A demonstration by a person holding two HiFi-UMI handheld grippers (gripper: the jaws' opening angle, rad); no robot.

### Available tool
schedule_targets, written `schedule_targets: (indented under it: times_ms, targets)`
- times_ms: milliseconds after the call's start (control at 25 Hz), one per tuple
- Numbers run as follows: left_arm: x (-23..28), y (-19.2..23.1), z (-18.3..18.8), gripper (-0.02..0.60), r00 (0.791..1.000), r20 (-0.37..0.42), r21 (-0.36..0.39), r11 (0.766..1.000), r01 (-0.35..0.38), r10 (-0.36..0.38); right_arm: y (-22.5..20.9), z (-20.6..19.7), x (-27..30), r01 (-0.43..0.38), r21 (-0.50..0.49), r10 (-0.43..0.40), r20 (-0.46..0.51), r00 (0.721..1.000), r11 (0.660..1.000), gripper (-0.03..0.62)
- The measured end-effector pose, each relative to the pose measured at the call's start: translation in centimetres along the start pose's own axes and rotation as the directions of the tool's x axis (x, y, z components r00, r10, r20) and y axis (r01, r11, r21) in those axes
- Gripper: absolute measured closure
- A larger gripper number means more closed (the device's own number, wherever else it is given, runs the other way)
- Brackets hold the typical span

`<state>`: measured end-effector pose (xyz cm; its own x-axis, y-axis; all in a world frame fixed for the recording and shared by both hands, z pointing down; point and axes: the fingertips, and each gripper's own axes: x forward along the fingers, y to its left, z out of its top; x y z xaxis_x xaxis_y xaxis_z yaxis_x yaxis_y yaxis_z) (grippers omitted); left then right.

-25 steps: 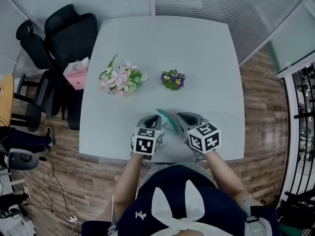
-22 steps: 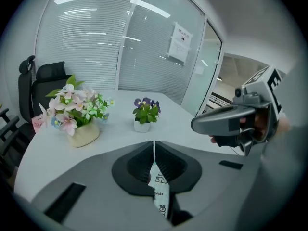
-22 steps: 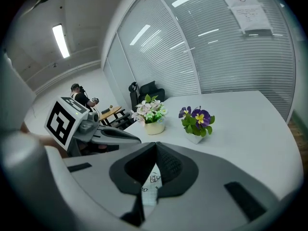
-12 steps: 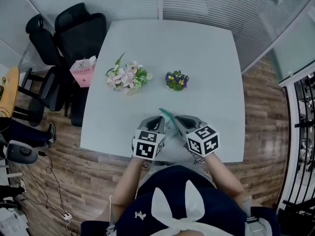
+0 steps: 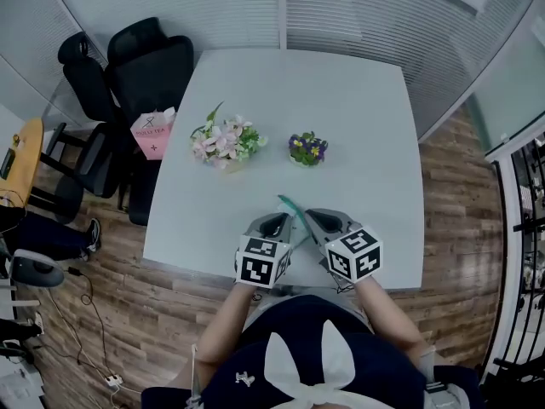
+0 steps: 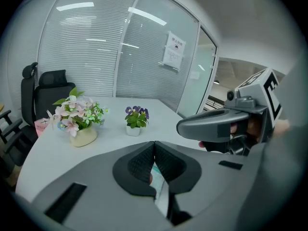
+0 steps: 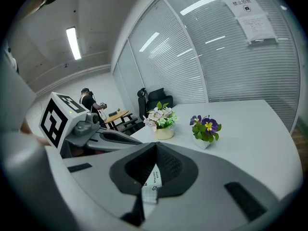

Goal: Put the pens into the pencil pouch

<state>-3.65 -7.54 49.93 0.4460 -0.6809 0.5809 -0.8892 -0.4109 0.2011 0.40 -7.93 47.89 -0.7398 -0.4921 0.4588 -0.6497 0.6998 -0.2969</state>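
Pale grey tabletop, glass-walled office. Pencil pouch, teal w/ white, is near the front edge, held btwn both grippers. Left gripper: fingers pressed tight, pinching a thin edge of the pouch. Right gripper: fingers also closed, pinching a white printed strip of it, prob. a label. The two sit just beside each other. No pens show in any view, so can't say where they are.

Step, as I read it: pouch gripped at two spots, prob. being set up for loading. Next move calls for the mouth opened & one gripper freed to fetch a pen.

Further out: pink flower pot & purple pansy pot mid-tabletop, well apart from the grippers. Black chairs & pink bag are off the left side.
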Motion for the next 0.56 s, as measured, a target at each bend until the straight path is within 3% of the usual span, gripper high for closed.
schedule_targets:
  times_ms: [560]
  targets:
    - [-1.2,-2.2,0.0,0.56,1.0,0.028,0.004,1.0,0.011,-0.012,0.4,-0.8,-2.4,0.029,-0.008,-0.028,0.036,0.999,1.0,0.591]
